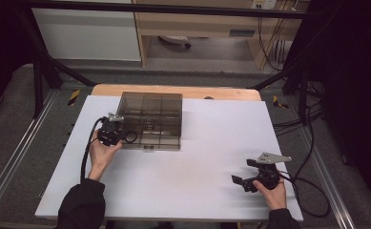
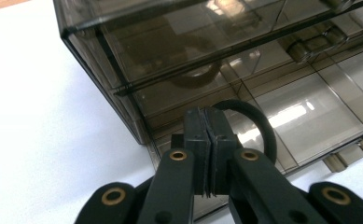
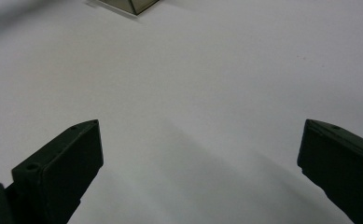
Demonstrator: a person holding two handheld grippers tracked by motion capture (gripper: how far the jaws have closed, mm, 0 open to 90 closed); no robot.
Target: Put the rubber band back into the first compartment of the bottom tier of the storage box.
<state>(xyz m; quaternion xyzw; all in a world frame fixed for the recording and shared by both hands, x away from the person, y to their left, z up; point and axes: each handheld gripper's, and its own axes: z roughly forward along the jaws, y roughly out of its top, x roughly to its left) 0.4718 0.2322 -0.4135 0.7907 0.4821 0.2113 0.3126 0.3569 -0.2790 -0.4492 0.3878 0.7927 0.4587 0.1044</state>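
My left gripper (image 1: 110,132) sits at the left side of the smoky, see-through compartment box (image 1: 150,120), which rests toward the far edge of the white surface (image 1: 197,157), a little left of its middle. In the left gripper view my jaws are pressed together with no gap between the pads, and they pinch a thin black ring (image 2: 251,122) that loops up and to the right from behind them. The ring lies against the box's (image 2: 216,70) dark wall, close to its near-left corner. From the high view the ring (image 1: 131,137) shows as a small dark loop just beside the gripper, over the box's left edge; I cannot tell whether it hangs inside a compartment or just above the rim. The box's lid looks raised in the left gripper view, with the dividers of the tray visible beneath it. My left hand (image 1: 102,153) wraps the gripper from below, and its cable runs back toward the near-left edge. My right gripper (image 1: 250,176) rests low near the near-right corner of the surface, well apart from the box. Its jaws stand wide open in the right gripper view, with bare white surface (image 3: 193,93) between them and a corner of the box (image 3: 135,5) far off at the top.
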